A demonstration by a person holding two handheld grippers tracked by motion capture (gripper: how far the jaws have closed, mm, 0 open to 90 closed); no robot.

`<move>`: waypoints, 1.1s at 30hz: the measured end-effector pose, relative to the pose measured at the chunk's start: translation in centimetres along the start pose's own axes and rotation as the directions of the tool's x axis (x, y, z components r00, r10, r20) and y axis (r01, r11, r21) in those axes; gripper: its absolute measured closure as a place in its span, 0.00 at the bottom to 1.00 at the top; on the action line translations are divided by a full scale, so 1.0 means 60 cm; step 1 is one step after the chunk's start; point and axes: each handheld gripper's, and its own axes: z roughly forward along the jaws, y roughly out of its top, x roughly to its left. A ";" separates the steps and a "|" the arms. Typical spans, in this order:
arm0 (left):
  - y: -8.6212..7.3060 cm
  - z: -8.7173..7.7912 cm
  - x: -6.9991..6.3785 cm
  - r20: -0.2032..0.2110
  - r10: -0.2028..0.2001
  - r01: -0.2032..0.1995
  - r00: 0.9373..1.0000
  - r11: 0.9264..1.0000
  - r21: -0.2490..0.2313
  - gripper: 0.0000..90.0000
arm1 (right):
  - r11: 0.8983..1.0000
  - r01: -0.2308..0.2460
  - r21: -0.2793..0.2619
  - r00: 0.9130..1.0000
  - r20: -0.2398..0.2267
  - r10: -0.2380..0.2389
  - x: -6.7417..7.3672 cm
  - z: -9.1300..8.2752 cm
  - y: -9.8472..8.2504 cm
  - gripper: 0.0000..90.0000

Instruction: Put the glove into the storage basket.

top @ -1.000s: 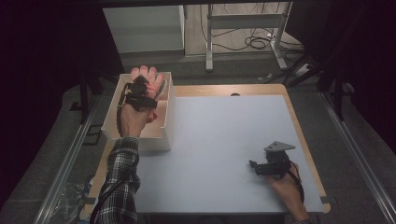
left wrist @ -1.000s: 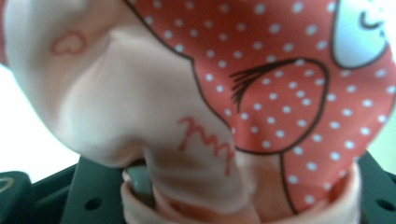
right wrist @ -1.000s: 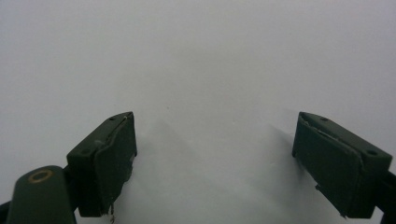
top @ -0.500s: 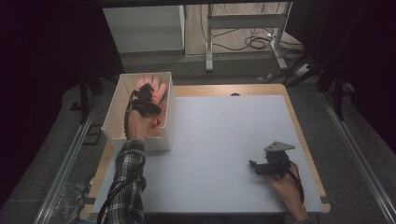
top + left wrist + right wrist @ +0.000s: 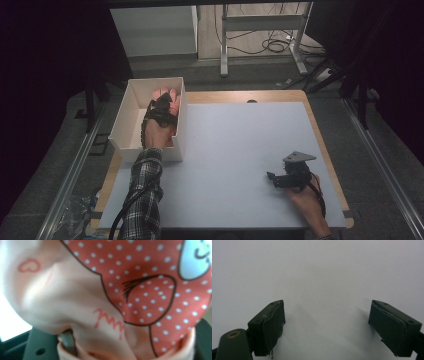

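- Two grippers are in play: the left gripper (image 5: 161,106) reaches down into the white box (image 5: 131,100) at the upper left of the high view, while the right gripper (image 5: 282,178) rests at the lower right on the white table top (image 5: 240,145), well apart from the box.
- Pink cloth (image 5: 165,95) lies inside the box, under and just beyond the left gripper; in the left gripper view the cloth (image 5: 105,295) presses right up to the camera.
- Left jaws have just been opening; the cloth bunches between them at the bottom of the left gripper view, and one grey pad (image 5: 67,341) peeks out beside a fold. Whether the pads still pinch the fabric cannot be told, since the cloth hides most of them.
- Right jaws stand wide apart with nothing between them, only bare white surface ahead in the right gripper view.
- As a judgement, the placing of the cloth in the box looks nearly done: the cloth is already inside the walls, and what is left is to let go fully and lift the left gripper clear.
- Cloth looks soft and thin, pale pink with a red patch covered in white dots, dark outlines, a small heart outline at the upper left of the left gripper view and a light blue shape at the upper right. It is crumpled into folds, not laid flat.
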 end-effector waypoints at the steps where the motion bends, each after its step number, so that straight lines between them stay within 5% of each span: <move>1: 0.000 0.003 0.000 0.000 -0.002 0.002 1.000 1.000 0.001 0.34 | 1.000 0.000 0.000 1.000 0.000 0.000 0.000 0.000 0.000 0.16; 10: -0.002 0.008 0.008 0.015 -0.012 0.011 1.000 0.999 0.046 0.17 | 1.000 0.002 0.001 1.000 0.000 -0.002 0.000 0.000 0.000 0.16; 20: -0.005 -0.029 0.015 0.046 -0.011 0.012 0.999 1.000 -0.016 0.09 | 1.000 0.002 0.001 1.000 0.000 -0.002 0.000 0.000 0.000 0.16; 33: -0.014 -0.070 0.019 0.067 0.037 -0.032 0.997 0.996 -0.081 0.07 | 1.000 0.002 0.001 1.000 0.000 -0.002 0.000 0.000 0.000 0.16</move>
